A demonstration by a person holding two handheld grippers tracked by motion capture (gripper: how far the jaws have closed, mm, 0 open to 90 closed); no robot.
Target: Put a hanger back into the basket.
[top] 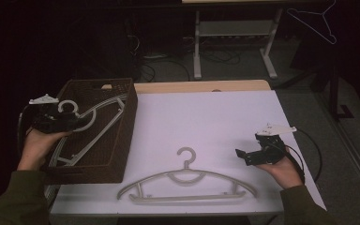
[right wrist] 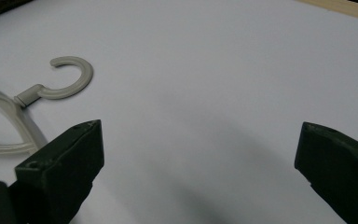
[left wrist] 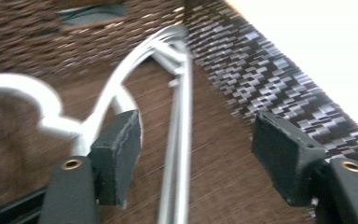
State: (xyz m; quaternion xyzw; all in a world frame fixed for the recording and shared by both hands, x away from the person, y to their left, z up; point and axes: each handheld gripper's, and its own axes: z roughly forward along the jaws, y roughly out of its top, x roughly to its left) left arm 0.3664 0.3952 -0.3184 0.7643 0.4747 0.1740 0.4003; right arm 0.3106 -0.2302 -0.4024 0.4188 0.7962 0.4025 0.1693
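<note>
Basket hanger (left wrist: pixel 177 140) blurred, left claw (left wrist: pixel 196 158) apparently empty

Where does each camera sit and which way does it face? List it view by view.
High view: fixed above the person's side, facing forward and down on the table; both forearms, the left gripper and the right gripper show.
Left gripper view: rides the left gripper, looking down into the brown basket at a hanger in the basket; its open jaws show.
Right gripper view: rides the right gripper, facing low across the table at the hanger on the table; its open jaws show.
Shared: the high view shows both hangers.
</note>
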